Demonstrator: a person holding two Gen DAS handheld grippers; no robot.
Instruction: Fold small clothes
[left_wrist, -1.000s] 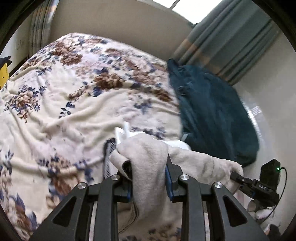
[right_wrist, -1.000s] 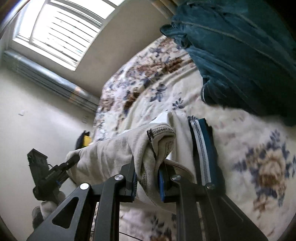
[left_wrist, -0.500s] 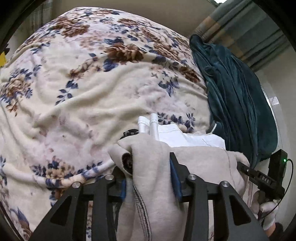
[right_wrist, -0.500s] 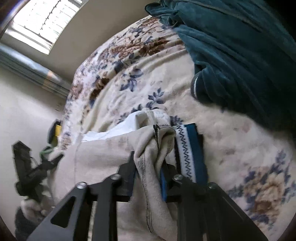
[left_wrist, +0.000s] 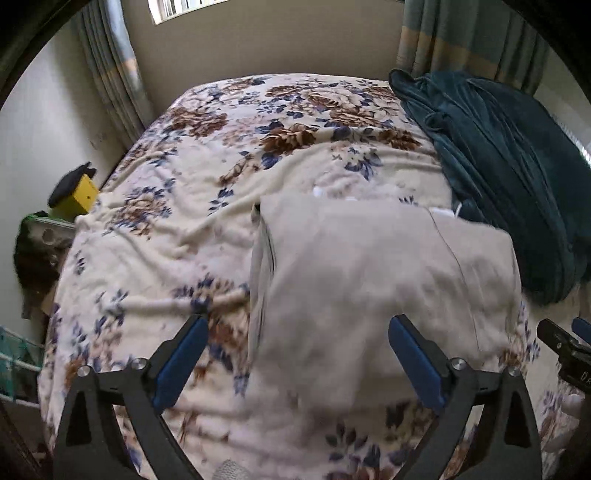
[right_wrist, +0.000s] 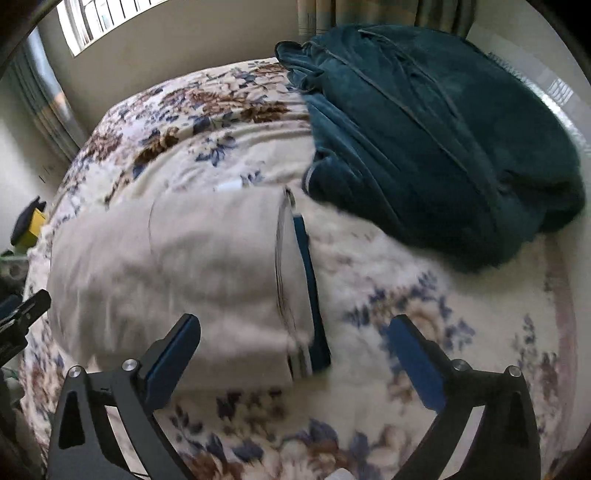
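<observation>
Both grippers have let go: the left gripper (left_wrist: 295, 354) and right gripper (right_wrist: 293, 350) now hang with jaws wide and empty. The beige garment (left_wrist: 369, 266), pinched half a second ago, lies folded flat on the bed (left_wrist: 166, 229), beside the teal blanket (right_wrist: 443, 147). This fold looks finished.

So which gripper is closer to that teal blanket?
Right. The right gripper sits at the beige garment's edge nearest the teal blanket; the left gripper is across it.
</observation>
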